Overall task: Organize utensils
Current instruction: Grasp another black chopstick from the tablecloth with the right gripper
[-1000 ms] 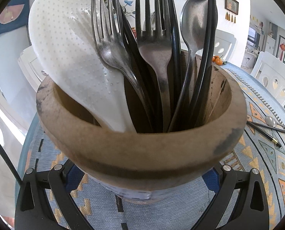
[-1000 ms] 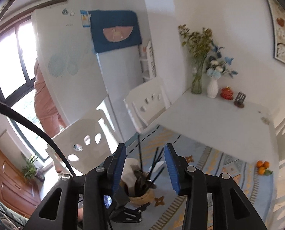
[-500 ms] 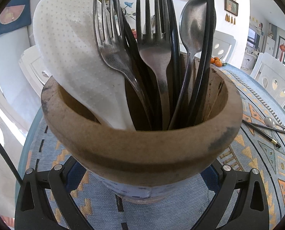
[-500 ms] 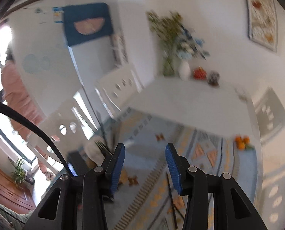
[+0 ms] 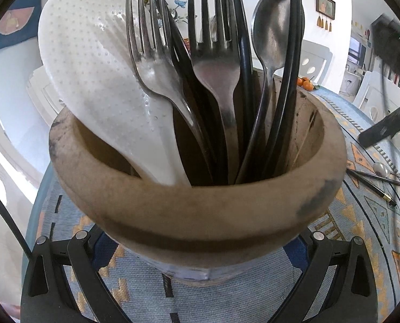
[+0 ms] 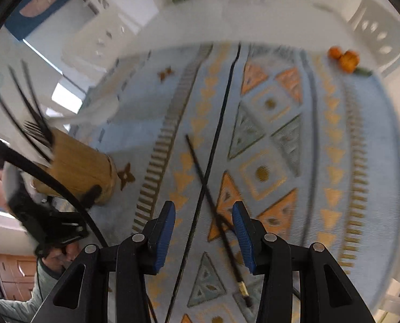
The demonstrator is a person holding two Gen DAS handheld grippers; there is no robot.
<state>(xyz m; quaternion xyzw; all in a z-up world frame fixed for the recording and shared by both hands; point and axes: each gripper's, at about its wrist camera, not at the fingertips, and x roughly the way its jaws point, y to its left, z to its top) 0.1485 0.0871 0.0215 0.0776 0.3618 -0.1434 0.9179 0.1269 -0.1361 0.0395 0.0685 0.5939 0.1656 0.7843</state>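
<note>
My left gripper (image 5: 197,255) is shut on the base of a wooden utensil holder (image 5: 200,207), which stands on the patterned cloth. A white rice paddle (image 5: 92,67), two forks, a spoon (image 5: 272,29) and black chopsticks stand in it. The holder (image 6: 76,167) also shows at the left of the right wrist view. My right gripper (image 6: 204,231) is open and points steeply down, close above a black chopstick (image 6: 208,188) lying on the cloth. Nothing sits between its blue pads (image 6: 165,228). A small spoon (image 5: 381,168) lies beside loose chopsticks (image 5: 372,185).
A light blue tablecloth (image 6: 321,148) with orange triangles covers the round table. Oranges (image 6: 345,58) lie near its far edge. White chairs (image 6: 382,32) ring the table. A person's sleeve (image 6: 17,304) shows at the lower left.
My right gripper has dropped towards the table and tipped downward, so the loose chopstick now lies under its fingers. Its dark body now shows at the right of the left wrist view. The left gripper stayed put.
</note>
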